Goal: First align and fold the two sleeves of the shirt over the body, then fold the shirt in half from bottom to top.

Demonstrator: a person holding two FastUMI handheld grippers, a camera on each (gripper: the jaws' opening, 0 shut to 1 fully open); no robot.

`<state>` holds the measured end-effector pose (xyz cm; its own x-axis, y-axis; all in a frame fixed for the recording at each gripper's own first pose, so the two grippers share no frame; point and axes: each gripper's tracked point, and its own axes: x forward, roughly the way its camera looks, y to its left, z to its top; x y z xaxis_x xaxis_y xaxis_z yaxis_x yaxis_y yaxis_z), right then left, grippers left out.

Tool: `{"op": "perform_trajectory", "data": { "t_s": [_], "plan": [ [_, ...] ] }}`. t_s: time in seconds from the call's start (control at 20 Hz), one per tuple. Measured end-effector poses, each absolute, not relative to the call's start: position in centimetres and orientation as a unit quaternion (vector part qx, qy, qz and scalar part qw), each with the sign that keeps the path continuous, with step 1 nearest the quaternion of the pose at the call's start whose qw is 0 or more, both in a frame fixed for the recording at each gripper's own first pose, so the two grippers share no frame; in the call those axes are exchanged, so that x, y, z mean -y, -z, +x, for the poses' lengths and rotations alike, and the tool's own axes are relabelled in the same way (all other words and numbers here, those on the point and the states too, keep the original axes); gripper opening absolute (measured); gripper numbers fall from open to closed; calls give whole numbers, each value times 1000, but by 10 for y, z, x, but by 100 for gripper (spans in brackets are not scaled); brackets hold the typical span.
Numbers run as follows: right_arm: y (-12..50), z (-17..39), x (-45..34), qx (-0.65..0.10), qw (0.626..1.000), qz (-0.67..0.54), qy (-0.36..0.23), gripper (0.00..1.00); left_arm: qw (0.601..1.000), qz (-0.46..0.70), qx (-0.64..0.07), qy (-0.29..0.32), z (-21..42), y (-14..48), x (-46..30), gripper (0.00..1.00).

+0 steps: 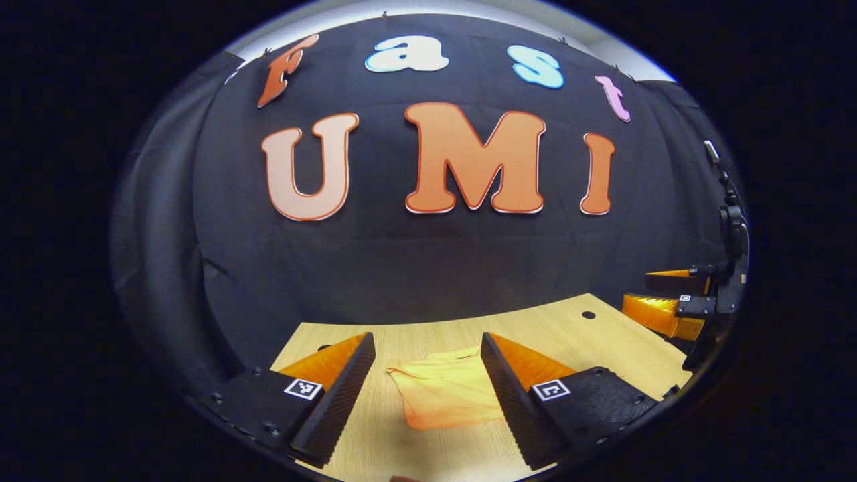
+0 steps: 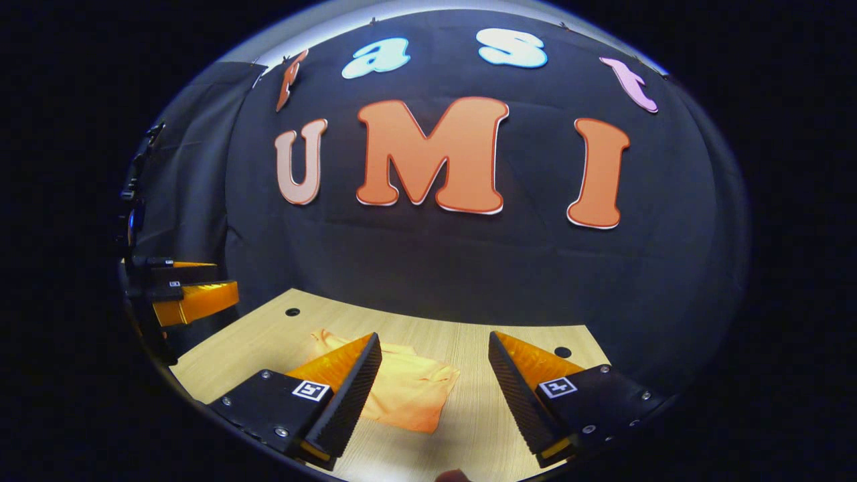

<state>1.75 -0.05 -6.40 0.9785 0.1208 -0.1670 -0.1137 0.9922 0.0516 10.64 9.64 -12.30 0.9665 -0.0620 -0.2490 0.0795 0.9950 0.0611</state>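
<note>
Shirt (image 1: 445, 395): one, orange, lying flat on the table (image 1: 589, 335), folded into a small bundle with a crease or two on top. Seen in the left gripper view between the two fingers of the left gripper (image 1: 428, 395), a bit past them, with its right edge hidden behind the right finger. Seen again in the right gripper view (image 2: 408, 391), more to the left, partly behind the left finger of the right gripper (image 2: 435, 395). One table, light wood, with small dark round holes: two in the left gripper view, one (image 1: 588, 314) near the far right edge, and two in the right gripper view, one (image 2: 292, 312) at the far left and one (image 2: 563, 352) at the right. Two grippers, each with two fingers. Jaws of the left gripper wide apart, holding nothing, up above the table and not touching the shirt. Jaws of the right gripper wide apart too, holding nothing, also up off the table. Right gripper also there at the far right edge of the left gripper view, with two fingers pointing left and a gap between them. Left gripper also there at the far left edge of the right gripper view (image 2: 194, 291), with two fingers pointing right. One black cloth wall (image 1: 428, 268) behind the table.
</note>
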Motion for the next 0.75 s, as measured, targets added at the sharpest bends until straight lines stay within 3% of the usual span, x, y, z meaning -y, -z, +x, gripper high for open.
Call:
{"op": "perform_trajectory", "data": {
  "t_s": [0.3, 0.5, 0.75],
  "plan": [
    [28, -39, -7, -15, 996, 24, -84, 96, 996, 33, -79, 28, 38, 95, -77, 98],
    [22, -74, -17, 4, 994, 27, -108, 100, 998, 24, -46, 20, -6, 85, -63, 98],
    [28, -103, -24, 4, 992, 23, -124, 97, 999, 26, -44, 4, -46, 96, -51, 98]
  ]
}}
